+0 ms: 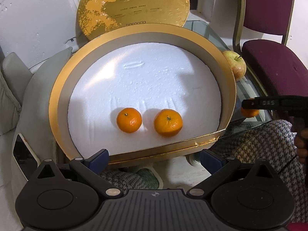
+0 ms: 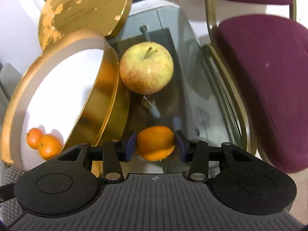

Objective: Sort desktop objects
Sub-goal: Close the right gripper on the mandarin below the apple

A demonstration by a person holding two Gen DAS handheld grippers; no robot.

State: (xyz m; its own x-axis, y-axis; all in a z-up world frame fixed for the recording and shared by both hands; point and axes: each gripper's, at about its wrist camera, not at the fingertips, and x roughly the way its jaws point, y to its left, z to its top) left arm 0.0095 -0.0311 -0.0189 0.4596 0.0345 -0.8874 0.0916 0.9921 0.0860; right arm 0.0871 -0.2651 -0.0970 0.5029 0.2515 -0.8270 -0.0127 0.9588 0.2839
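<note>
A maroon chair (image 2: 263,88) stands beside the glass table (image 2: 188,61).

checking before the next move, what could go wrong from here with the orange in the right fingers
The right gripper pinches the orange only at its sides, so it may slip or get squashed. Lifting it over the gold box wall could clip the rim. The apple sits close beside the box and could be knocked, rolling off the glass table.

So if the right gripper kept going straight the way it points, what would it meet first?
The right gripper is already closed on a mandarin. Straight ahead, the apple on the glass table looks like the first contact, though depth is unclear and its height may let it pass above.
</note>
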